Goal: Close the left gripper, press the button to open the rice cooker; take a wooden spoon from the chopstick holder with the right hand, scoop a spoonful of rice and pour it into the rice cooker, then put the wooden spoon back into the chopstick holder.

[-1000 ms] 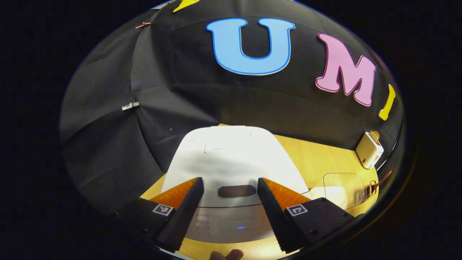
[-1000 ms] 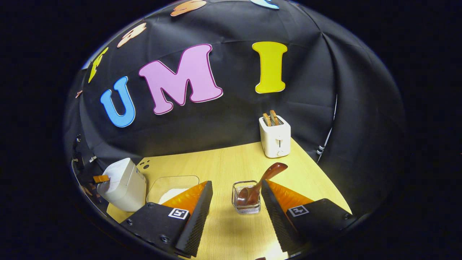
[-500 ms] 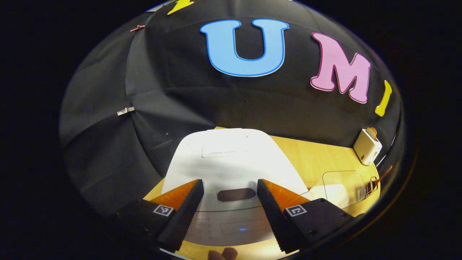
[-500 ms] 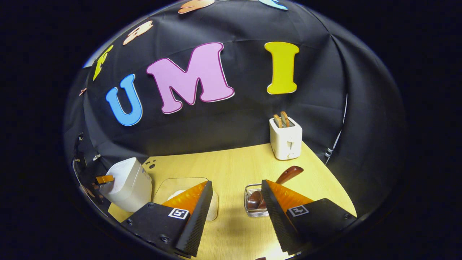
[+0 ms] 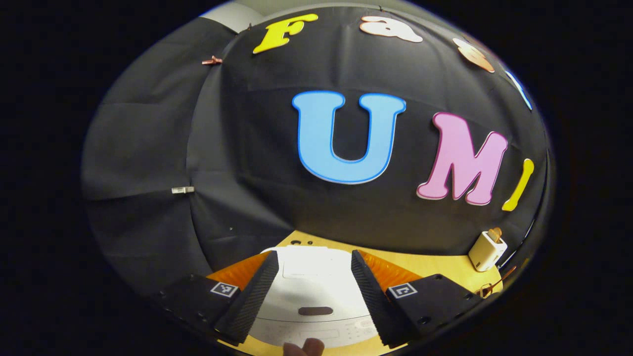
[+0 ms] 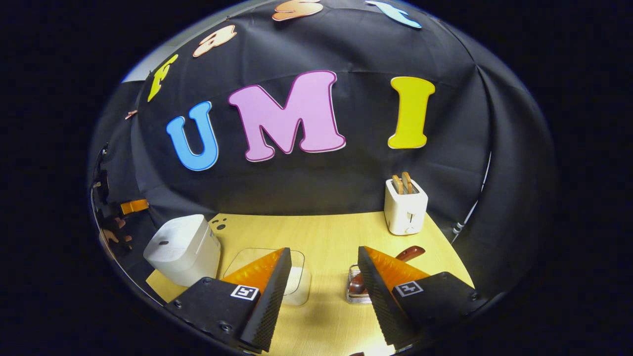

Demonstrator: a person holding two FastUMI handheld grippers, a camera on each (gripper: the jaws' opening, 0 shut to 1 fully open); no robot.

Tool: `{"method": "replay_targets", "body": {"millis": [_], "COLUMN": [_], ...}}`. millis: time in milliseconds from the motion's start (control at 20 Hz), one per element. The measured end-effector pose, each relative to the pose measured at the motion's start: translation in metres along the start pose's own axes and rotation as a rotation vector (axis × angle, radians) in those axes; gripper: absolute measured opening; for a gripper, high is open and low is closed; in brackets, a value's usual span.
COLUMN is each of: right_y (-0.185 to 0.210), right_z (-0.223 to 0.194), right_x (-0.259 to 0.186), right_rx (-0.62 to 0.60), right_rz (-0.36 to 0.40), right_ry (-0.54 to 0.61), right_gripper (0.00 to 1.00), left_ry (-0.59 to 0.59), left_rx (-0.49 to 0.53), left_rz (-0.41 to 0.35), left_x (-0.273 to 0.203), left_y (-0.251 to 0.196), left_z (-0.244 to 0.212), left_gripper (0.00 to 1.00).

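Below my left gripper (image 5: 311, 291), the white rice cooker (image 5: 309, 289) sits on the wooden table (image 5: 435, 264), lid down, framed between the two fingers. Dark oval button (image 5: 315, 311) lies on the lid's near edge, centred in the gap, apart from both fingers. Left fingers are spread wide; nothing held, nothing touched. A fingertip of my hand (image 5: 304, 347) shows at the bottom edge.

Right gripper view: my right gripper (image 6: 324, 296) hangs over the table (image 6: 326, 232), fingers spread wide, empty. Chopstick holder (image 6: 357, 291), a small clear container, stands just beside the inner face of the right-hand finger, partly hidden behind it. Wooden spoon (image 6: 408, 253) sits in it, handle leaning out to the right past the fingertip. I cannot tell whether finger and holder touch. Clear dish of rice (image 6: 299, 277) lies behind the left-hand finger. Rice cooker (image 6: 183, 247) farther left, shut. White toaster (image 6: 405, 210) with bread in its slots stands at the back, well apart.
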State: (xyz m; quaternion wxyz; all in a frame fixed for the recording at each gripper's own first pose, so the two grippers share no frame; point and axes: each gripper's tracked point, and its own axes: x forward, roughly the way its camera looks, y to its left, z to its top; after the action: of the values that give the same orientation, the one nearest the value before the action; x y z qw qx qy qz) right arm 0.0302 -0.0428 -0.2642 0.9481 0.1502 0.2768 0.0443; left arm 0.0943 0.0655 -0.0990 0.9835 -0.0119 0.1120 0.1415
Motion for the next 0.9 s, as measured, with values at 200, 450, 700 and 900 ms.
{"method": "replay_targets", "body": {"millis": [200, 450, 700, 900], "right_y": [0.015, 0.031, 0.042, 0.048], "right_z": [0.01, 0.014, 0.013, 0.014], "right_x": [-0.011, -0.022, -0.023, -0.025], "right_rx": [-0.029, -0.067, -0.073, -0.084], "right_rz": [0.033, 0.069, 0.094, 0.123], "right_ry": [-0.016, -0.025, -0.024, -0.026], "right_gripper": [0.84, 0.84, 0.84, 0.84], "left_ry": [-0.027, -0.03, -0.023, -0.017], "left_rx": [0.021, 0.039, 0.037, 0.045], "left_rz": [-0.05, -0.103, -0.126, -0.123], "left_x": [-0.029, -0.056, -0.071, -0.079], "left_y": [-0.016, -0.034, -0.047, -0.047], "left_z": [0.008, 0.004, -0.002, -0.007], "left_gripper": [0.94, 0.94, 0.95, 0.95]}}
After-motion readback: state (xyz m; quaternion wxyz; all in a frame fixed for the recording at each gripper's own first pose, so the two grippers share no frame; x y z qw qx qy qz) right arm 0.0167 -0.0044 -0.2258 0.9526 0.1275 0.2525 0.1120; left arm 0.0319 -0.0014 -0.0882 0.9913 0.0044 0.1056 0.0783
